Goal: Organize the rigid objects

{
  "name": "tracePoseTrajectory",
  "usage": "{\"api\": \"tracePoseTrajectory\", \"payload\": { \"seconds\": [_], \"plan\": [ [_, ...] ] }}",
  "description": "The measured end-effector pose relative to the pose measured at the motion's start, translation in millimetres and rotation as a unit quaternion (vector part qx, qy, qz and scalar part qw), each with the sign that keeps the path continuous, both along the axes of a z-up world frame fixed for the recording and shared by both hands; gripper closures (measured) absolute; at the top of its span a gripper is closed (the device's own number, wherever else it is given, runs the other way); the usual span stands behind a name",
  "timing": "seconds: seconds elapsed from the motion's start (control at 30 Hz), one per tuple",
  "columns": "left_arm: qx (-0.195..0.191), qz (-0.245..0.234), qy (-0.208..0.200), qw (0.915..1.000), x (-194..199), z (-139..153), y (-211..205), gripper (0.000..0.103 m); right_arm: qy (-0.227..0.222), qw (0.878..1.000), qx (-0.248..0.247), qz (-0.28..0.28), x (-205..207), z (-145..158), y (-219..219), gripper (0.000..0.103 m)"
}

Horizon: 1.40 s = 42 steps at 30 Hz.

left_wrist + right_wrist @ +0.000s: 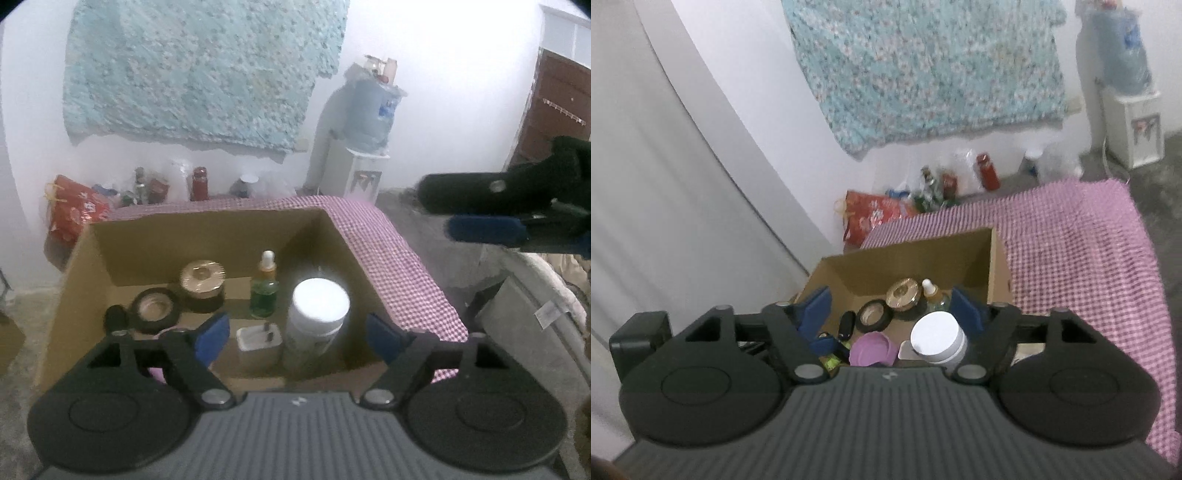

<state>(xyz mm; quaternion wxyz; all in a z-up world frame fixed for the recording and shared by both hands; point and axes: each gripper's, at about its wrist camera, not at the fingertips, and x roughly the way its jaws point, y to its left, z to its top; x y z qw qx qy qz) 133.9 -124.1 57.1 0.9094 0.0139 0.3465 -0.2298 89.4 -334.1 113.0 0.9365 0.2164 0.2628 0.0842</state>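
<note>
An open cardboard box (92, 258) stands on a pink checked cloth (406, 266). Inside it are a white-lidded jar (319, 306), a green dropper bottle (264, 291), a white plug (258, 341), a gold-lidded jar (202, 280), a black tape roll (155, 310) and a small black object (116, 317). My left gripper (299, 332) hovers open over the box's near side, with nothing pressed between its blue pads (212, 332). My right gripper (890, 306) is open above the same box (999, 266), over the white-lidded jar (936, 338) and a purple lid (873, 349). In the left wrist view the right gripper (443, 210) reaches in from the right.
A water dispenser (364, 177) stands behind the cloth's far right corner. A red bag (74, 210) and several bottles (199, 182) sit along the wall under a hanging floral cloth (203, 74). A grey flat object (517, 306) lies at the right.
</note>
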Motion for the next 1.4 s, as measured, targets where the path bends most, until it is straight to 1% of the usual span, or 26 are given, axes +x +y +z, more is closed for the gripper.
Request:
{"api": "tracePoseTrajectory", "payload": {
  "seconds": [0.17,0.23,0.3,0.33,0.37,0.5,0.57,0.63,0.73,0.9,1.0,1.13,1.27,1.33,1.4],
  "plan": [
    [-0.006,0.029,-0.009,0.9995,-22,7,31,0.009,-0.027,0.999,-0.032,-0.028,-38,15,14,0.016],
    [-0.004,0.043,-0.018,0.9989,-34,8,44,0.005,-0.032,0.998,-0.042,-0.037,-51,18,21,0.014],
    [0.003,0.056,-0.026,0.9981,-42,8,52,0.001,-0.033,0.997,-0.049,-0.043,-61,19,28,0.009],
    [0.008,0.062,-0.028,0.9977,-46,8,56,0.001,-0.032,0.997,-0.054,-0.047,-66,18,33,0.003],
    [0.009,0.068,-0.031,0.9972,-50,8,61,0.000,-0.033,0.997,-0.058,-0.050,-71,18,36,0.001],
    [0.003,0.079,-0.037,0.9961,-62,5,77,0.000,-0.030,0.994,-0.091,-0.060,-86,11,56,0.001],
    [0.011,0.082,-0.029,0.9962,-63,4,80,0.000,-0.022,0.991,-0.116,-0.067,-86,4,68,0.001],
    [0.027,0.089,-0.019,0.9955,-64,2,81,0.000,-0.010,0.988,-0.133,-0.074,-87,-2,77,0.001],
    [0.046,0.097,-0.020,0.9941,-69,-1,82,0.000,0.008,0.987,-0.144,-0.077,-83,-10,88,0.001],
    [0.040,0.114,-0.020,0.9924,-74,-2,91,0.000,0.033,0.984,-0.148,-0.098,-85,-23,102,0.001],
    [0.046,0.128,-0.016,0.9906,-74,-2,95,0.000,0.048,0.975,-0.181,-0.122,-86,-26,116,0.001],
    [0.043,0.134,-0.021,0.9899,-76,-1,101,0.000,0.035,0.962,-0.234,-0.140,-89,-26,133,0.001],
    [0.045,0.139,-0.021,0.9890,-74,-3,107,0.000,0.043,0.947,-0.276,-0.157,-84,-22,143,0.001],
    [0.038,0.137,-0.015,0.9897,-73,-4,110,0.000,0.039,0.943,-0.291,-0.156,-82,-18,148,0.001],
    [0.040,0.143,-0.019,0.9887,-74,-5,113,0.000,0.023,0.944,-0.288,-0.161,-85,-17,151,0.001]
  ]
}}
